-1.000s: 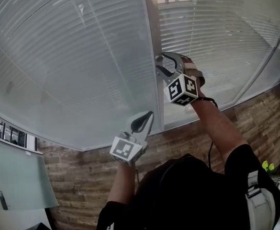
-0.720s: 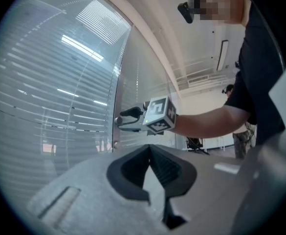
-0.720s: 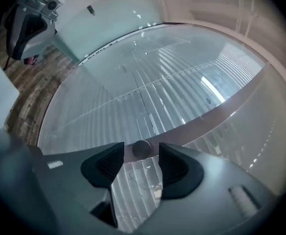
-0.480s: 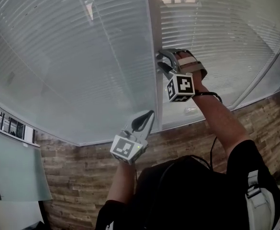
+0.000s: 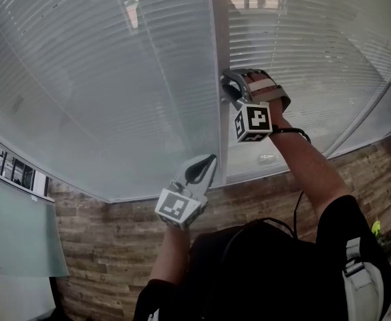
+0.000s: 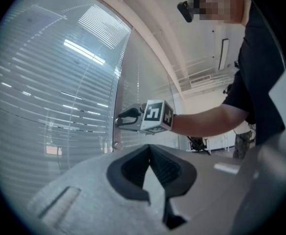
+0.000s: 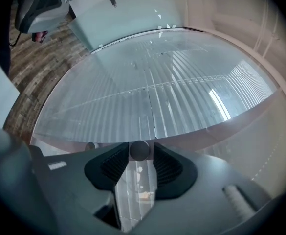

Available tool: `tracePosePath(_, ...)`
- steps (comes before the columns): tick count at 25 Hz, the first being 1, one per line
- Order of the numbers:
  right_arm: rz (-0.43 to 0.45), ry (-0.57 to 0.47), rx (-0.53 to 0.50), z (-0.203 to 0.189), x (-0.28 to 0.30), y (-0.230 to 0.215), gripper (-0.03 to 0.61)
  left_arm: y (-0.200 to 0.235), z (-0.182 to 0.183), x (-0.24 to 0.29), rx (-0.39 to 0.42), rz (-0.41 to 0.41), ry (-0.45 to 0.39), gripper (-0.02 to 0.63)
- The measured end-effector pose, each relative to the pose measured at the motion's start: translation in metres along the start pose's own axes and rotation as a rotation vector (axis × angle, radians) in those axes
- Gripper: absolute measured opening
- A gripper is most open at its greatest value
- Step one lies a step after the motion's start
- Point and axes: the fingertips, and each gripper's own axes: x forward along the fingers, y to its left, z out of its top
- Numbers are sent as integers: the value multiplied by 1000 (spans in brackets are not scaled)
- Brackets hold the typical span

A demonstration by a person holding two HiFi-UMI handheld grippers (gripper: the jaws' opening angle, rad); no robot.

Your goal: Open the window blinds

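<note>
Head view, centre of the frame: right gripper (image 5: 227,85) raised to the pale upright frame post (image 5: 216,59) that splits the two panes. Blinds (image 5: 115,79) spread across the whole upper frame on both sides of that post, behind glass, with slats turned nearly shut and only a dim strip of outdoors at the top edge.

In the right gripper view, low centre: small round grey knob (image 7: 140,150) sitting right between the jaws. Jaws closing in on it, pads drawn up close to its sides with a thin gap left, so no firm grip yet.

Lower centre of the head view: left gripper (image 5: 208,166) held well below the right one and pointing up toward the post. Jaws together with nothing between them, clear of glass and frame.

Step in hand, as judged: taking hold of the knob that presumably tilts the slats. Task barely started, going by how shut the slats look.

Next move calls for finishing the squeeze until both pads bear evenly on the knob, then rolling the wrist about the knob's axis. Keep the jaws square on it, since a small smooth knob probably slips easily. Watch the slats for tilt to confirm the turning direction.
</note>
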Motion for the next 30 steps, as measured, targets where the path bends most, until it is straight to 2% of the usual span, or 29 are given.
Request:
tracePosePath(2,-8,3,-11,1,1,-1,132,0,0,0,5,0,11,4)
tracePosePath(8,-11,9,12,0,1,-1,130,-1,-1,-2,7,-4,17,5)
tracePosePath(15,-19,2,136,0,0,-5,130,-2,-3,-3,-4,-7,25,5)
tracePosePath(18,-26,-5,236,-1,1,-7,130,1,-6,-4,-2,-1,5,4)
tracePosePath(25,-50,-37,487,-2,0,-12,132,0,-2,-5,22,4,22,4)
tracePosePath(30,-90,-56,688,-3,-5,-20,132,-1,-1,-10,10,8,45,5)
